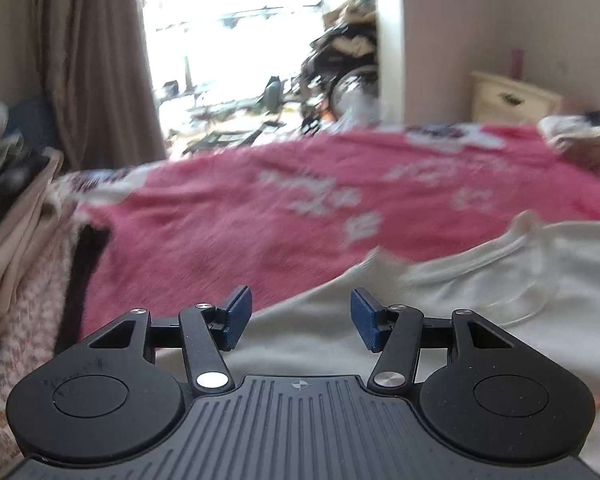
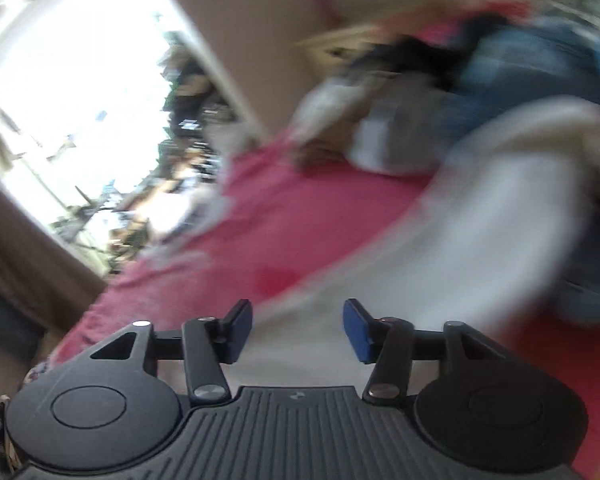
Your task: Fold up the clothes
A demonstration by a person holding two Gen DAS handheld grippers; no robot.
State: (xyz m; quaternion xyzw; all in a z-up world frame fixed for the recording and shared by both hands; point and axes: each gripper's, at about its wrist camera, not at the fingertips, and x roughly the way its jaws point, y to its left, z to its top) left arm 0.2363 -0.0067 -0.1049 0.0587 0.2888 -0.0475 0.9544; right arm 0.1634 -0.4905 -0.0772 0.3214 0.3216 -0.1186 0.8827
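pink bedspread [image 1: 228,220] | white garment [image 1: 480,292] beyond apart fingers [image 1: 238,312]

Heavy blur here, the whole view tilted: the right gripper [image 2: 298,330] hangs over a white garment [image 2: 480,216] on the pink blanket [image 2: 300,216], jaws apart, nothing between them. Blue denim [image 2: 532,68] is heaped beyond.
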